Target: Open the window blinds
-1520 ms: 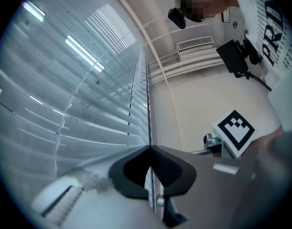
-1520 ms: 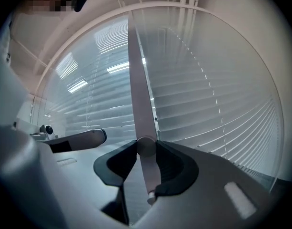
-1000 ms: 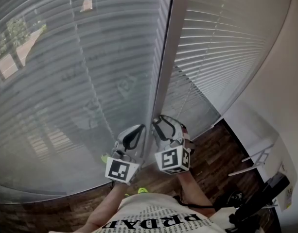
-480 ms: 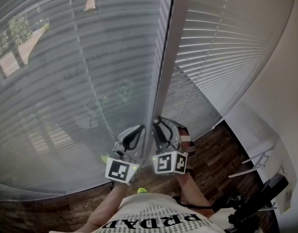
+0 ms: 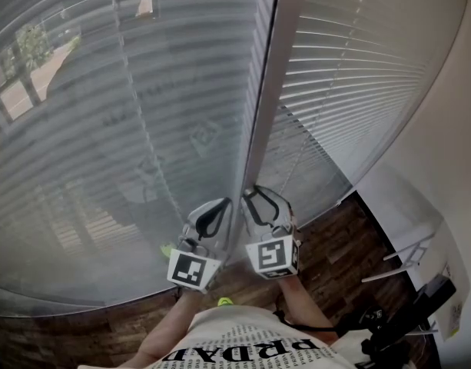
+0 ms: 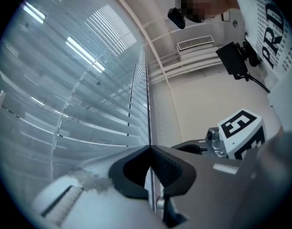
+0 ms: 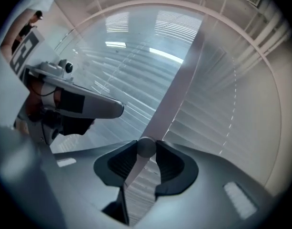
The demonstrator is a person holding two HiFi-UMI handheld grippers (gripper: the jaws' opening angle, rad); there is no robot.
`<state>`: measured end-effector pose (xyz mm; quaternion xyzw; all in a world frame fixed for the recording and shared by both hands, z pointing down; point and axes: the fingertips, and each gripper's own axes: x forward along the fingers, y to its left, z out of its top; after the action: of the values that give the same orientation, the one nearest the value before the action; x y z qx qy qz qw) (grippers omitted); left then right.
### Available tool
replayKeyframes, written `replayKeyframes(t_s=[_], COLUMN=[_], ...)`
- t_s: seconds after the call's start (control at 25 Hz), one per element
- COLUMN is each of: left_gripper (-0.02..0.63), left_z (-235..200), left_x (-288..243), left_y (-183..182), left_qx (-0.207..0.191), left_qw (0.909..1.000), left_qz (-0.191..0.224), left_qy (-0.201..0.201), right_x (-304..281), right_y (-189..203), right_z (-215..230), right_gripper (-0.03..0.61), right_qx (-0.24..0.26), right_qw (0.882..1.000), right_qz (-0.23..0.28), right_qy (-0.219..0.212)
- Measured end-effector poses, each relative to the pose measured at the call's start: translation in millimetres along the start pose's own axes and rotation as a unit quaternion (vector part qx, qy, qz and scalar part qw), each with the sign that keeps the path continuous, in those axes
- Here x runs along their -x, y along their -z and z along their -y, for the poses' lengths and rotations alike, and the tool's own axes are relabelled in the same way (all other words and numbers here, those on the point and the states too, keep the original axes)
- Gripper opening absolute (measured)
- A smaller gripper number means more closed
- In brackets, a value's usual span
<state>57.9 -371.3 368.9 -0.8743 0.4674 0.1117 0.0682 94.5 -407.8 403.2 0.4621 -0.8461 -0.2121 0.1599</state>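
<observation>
Our right gripper (image 7: pixel 146 149): the jaws have just been closing and now sit on a round pale rod (image 7: pixel 130 173) that runs between the pads. We read that as a grip. Our left gripper (image 6: pixel 149 149): the jaw tips are together on a thin cord (image 6: pixel 149 182) that runs up along the blind's edge. The two grippers sit just beside each other, low at the window, on either side of the frame post (image 5: pixel 270 91).

The left blind (image 5: pixel 127 129) hangs full length, its slats tipped enough that a tree and a building show through. The right blind (image 5: pixel 358 75) is also down, pale, its slats looking nearer shut. Neither is raised, so we judge the job barely begun.

Risks as we see them:
- The rod is round and smooth. If we twist it on a light grip, it may spin in the pads and the slats won't turn.
- A cord pulled off to one side may lock, or lift the blind crooked.
- The cord is thin and could slide through the tips under load.
- With the grippers this close, turning one could knock the other.
</observation>
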Motion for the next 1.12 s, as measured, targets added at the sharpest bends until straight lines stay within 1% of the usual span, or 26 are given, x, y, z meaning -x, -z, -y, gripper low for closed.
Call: replayKeyframes(t_s=[0.24,0.4,0.56,0.64,0.76,0.88,1.12], left_gripper=[0.006,0.006,0.006,0.006,0.006,0.006,0.006], left_z=[0,0,-1,-1,-2,-2,-2], left_x=[-1,0,0,1,1,2,4], left_y=[-1,-1,-1,-2,-4,-4,-1], left_qx=[0.001,0.002,0.002,0.002,0.002,0.002,0.007], left_qw=[1.0000,1.0000,1.0000,1.0000,1.0000,1.0000,1.0000], left_qz=[-0.001,-0.002,0.000,0.002,0.002,0.002,-0.003], left_qy=[0.001,0.000,0.000,0.000,0.000,0.001,0.002], right_x=[1,1,0,0,1,1,0], right_y=[-1,1,4,5,6,7,8], right_z=[4,6,8,9,10,10,11], right_gripper=[0.130,0.130,0.130,0.130,0.132,0.132,0.132], right_qx=[-0.081,-0.147,-0.187,-0.214,-0.262,-0.295,-0.333], right_qw=[0.997,0.989,0.982,0.976,0.964,0.954,0.941], right_qz=[0.014,0.022,0.030,0.037,0.042,0.047,0.054], right_qy=[-0.002,-0.007,-0.008,-0.007,-0.011,-0.012,-0.013])
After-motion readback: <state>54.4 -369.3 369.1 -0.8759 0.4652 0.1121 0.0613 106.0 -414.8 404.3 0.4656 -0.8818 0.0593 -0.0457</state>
